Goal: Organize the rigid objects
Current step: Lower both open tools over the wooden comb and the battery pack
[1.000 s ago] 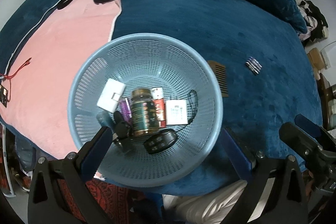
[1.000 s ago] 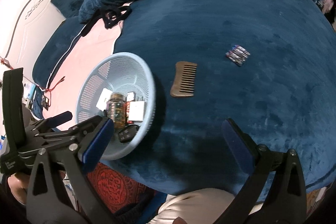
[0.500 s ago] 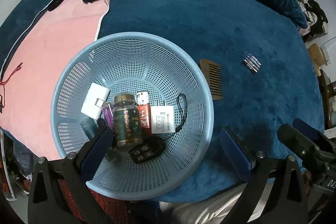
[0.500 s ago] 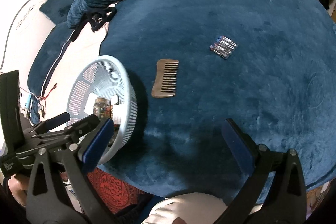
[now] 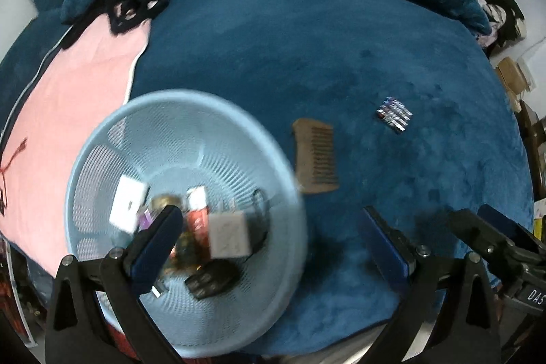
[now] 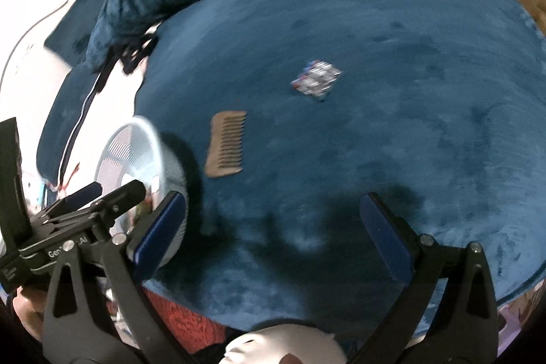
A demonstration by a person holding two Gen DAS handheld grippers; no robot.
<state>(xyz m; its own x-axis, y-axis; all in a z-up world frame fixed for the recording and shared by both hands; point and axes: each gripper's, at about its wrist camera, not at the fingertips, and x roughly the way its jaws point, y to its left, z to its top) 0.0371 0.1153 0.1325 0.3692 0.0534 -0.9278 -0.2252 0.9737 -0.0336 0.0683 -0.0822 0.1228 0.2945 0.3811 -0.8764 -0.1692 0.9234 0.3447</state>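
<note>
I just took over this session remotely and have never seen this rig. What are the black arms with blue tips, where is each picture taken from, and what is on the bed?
There is no robot: a person holds a two-finger gripper in each hand, each with a fisheye camera looking along its fingers. The left gripper hangs open and empty above a light blue basket that already holds a bottle, small boxes and a dark remote-like thing, all blurred. The right gripper is open and empty too, over the blue blanket. A wooden comb and a pack of batteries lie loose outside the basket.
</note>
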